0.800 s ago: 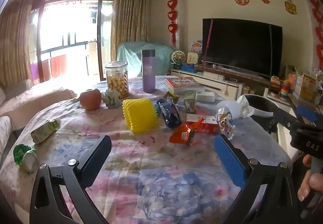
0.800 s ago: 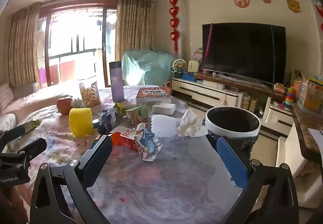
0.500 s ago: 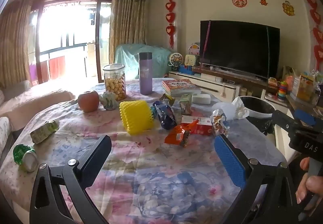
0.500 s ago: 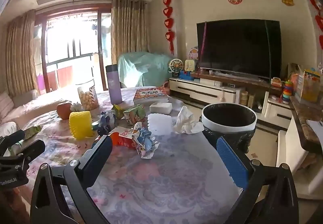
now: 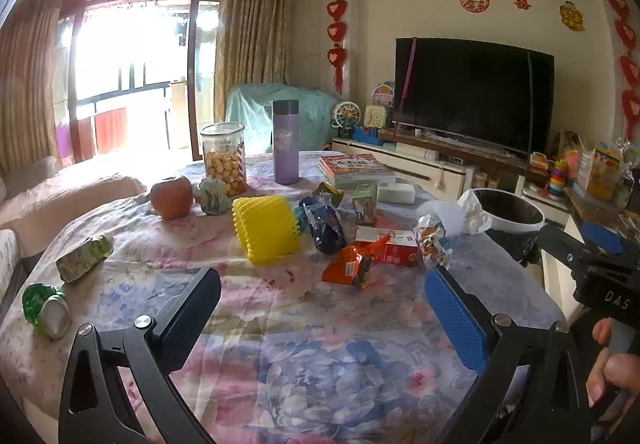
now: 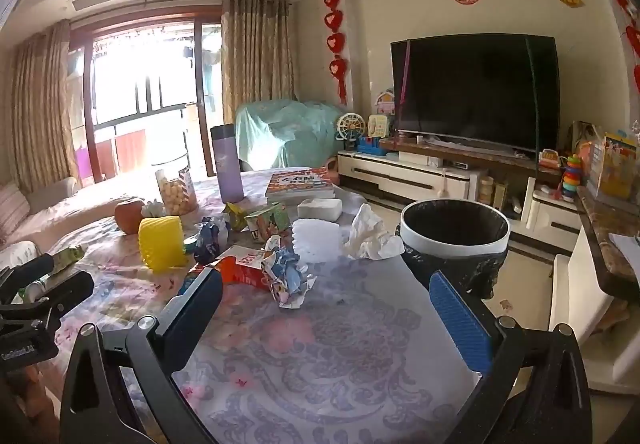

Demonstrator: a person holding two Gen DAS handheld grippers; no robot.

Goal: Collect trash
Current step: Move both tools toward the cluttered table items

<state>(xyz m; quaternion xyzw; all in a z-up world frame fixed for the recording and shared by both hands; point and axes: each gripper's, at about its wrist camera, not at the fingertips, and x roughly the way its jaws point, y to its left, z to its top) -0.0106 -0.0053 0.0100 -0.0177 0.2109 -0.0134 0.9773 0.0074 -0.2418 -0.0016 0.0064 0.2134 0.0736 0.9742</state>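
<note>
Trash lies on the floral tablecloth: an orange wrapper (image 5: 347,271), a red carton (image 5: 387,244), a crumpled foil wrapper (image 5: 433,240) (image 6: 287,272), a dark blue bag (image 5: 325,227), a white tissue (image 6: 370,234) and a green wrapper (image 5: 82,259). A white-rimmed bin with a black liner (image 6: 454,234) stands off the table's right edge. My left gripper (image 5: 322,308) is open and empty, short of the orange wrapper. My right gripper (image 6: 326,306) is open and empty, just short of the foil wrapper.
A yellow ribbed object (image 5: 266,228), an apple (image 5: 171,196), a snack jar (image 5: 224,157), a purple flask (image 5: 285,141), books (image 5: 354,167) and a small juice carton (image 6: 267,222) also sit on the table. A TV (image 6: 474,89) and cabinet stand behind.
Both grippers have drawn back and risen slightly, so the table items look a little farther and lower. Both stay open. Nothing on the table moved.
</note>
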